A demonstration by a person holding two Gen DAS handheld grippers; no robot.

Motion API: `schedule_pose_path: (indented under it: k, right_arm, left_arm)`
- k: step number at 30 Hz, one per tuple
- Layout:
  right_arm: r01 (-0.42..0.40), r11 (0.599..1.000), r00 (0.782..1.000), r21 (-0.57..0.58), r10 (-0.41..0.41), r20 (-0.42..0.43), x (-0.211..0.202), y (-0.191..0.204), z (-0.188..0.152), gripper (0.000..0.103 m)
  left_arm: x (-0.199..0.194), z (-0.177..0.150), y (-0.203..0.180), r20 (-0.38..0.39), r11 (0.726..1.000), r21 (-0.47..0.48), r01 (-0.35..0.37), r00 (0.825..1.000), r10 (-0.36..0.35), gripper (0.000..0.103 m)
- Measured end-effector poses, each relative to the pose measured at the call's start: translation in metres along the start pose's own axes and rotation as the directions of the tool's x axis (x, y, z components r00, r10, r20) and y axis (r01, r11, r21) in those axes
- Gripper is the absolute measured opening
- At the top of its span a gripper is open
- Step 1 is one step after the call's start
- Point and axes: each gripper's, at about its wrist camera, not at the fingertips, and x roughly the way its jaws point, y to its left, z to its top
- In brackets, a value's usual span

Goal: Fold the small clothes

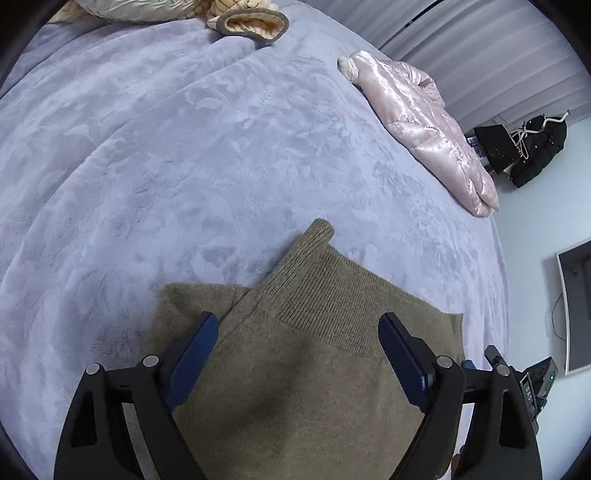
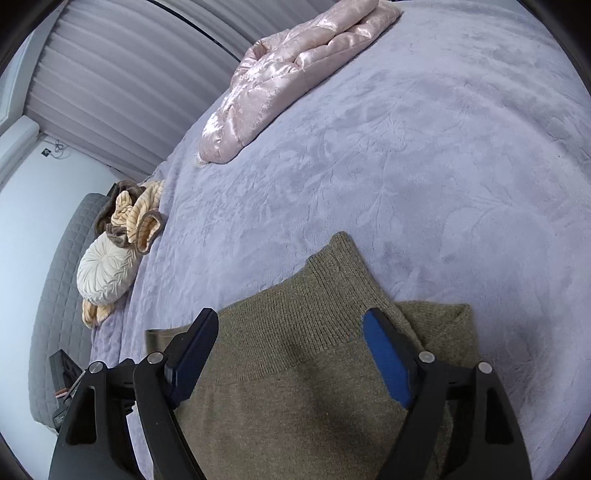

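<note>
Left wrist view: my left gripper [image 1: 298,321] hangs over the olive knit sweater [image 1: 306,369], its blue-padded fingers [image 1: 194,354] spread wide with nothing between them. The sweater lies flat on the lavender bedspread [image 1: 184,147], at the near part of the bed. Its ribbed band [image 1: 325,295] runs slantwise between my fingers, and a ribbed cuff [image 1: 321,229] pokes out beyond it onto the bedspread. A folded corner of the sweater sits just past my left finger.

Ahead and to the left the bedspread is open and wide. The bed's right edge curves away close by, and a pink quilted jacket [image 1: 424,125] lies along that edge, well apart from the sweater. A striped beige garment [image 1: 251,22] sits at the far end.

Only this view shows a black bag with hangers [image 1: 517,147] beyond the bed and a white-framed panel [image 1: 576,310] on the wall.

In the right wrist view, my right gripper [image 2: 290,325] is likewise spread wide and holding nothing, above the same sweater [image 2: 295,387]. Here the bed's edge falls to the left. Only this view shows a round cream cushion [image 2: 107,269] near that edge, touching the striped garment [image 2: 140,218], a grey quilted headboard [image 2: 55,295] behind, and pleated curtains [image 2: 129,74]. The pink jacket [image 2: 280,74] lies far off, with open bedspread [image 2: 443,147] between.
</note>
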Motion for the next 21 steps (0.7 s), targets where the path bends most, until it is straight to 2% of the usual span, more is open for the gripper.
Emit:
schedule_pose_path:
  k: [3, 5, 7, 10, 12, 14, 17, 21]
  right_arm:
    - [0.002, 1.000, 1.000, -0.001, -0.002, 0.010, -0.013, -0.001, -0.007, 0.084]
    - [0.046, 0.995, 0.999, -0.089, -0.046, 0.009, -0.025, 0.008, -0.019, 0.084]
    - [0.119, 0.971, 0.993, -0.209, -0.121, 0.005, -0.033, 0.020, -0.036, 0.084]
    - [0.223, 0.906, 0.971, -0.359, -0.237, 0.003, -0.039, 0.033, -0.067, 0.084]
    - [0.264, 0.874, 0.957, -0.409, -0.291, -0.005, -0.040, 0.035, -0.088, 0.084]
    - [0.308, 0.842, 0.939, -0.443, -0.344, 0.000, -0.043, 0.038, -0.104, 0.084]
    - [0.336, 0.840, 0.937, -0.426, -0.345, 0.060, -0.065, 0.047, -0.119, 0.084]
    - [0.356, 0.867, 0.934, -0.350, -0.317, 0.165, -0.112, 0.068, -0.123, 0.084]
  left_arm:
    - [-0.024, -0.027, 0.006, 0.064, 0.984, 0.122, -0.130, 0.990, 0.123, 0.089]
    - [-0.038, -0.054, 0.015, 0.092, 0.961, 0.177, -0.212, 0.976, 0.198, 0.089]
    - [-0.050, -0.082, 0.025, 0.095, 0.956, 0.193, -0.221, 0.974, 0.206, 0.089]
    - [-0.060, -0.122, 0.037, 0.094, 0.948, 0.188, -0.256, 0.966, 0.243, 0.089]
    - [-0.062, -0.140, 0.044, 0.092, 0.941, 0.178, -0.286, 0.957, 0.274, 0.089]
    - [-0.056, -0.150, 0.051, 0.055, 0.949, 0.160, -0.273, 0.962, 0.268, 0.089]
    - [-0.043, -0.160, 0.060, 0.024, 0.945, 0.157, -0.287, 0.958, 0.286, 0.089]
    - [-0.038, -0.165, 0.065, 0.012, 0.958, 0.143, -0.248, 0.969, 0.248, 0.089]
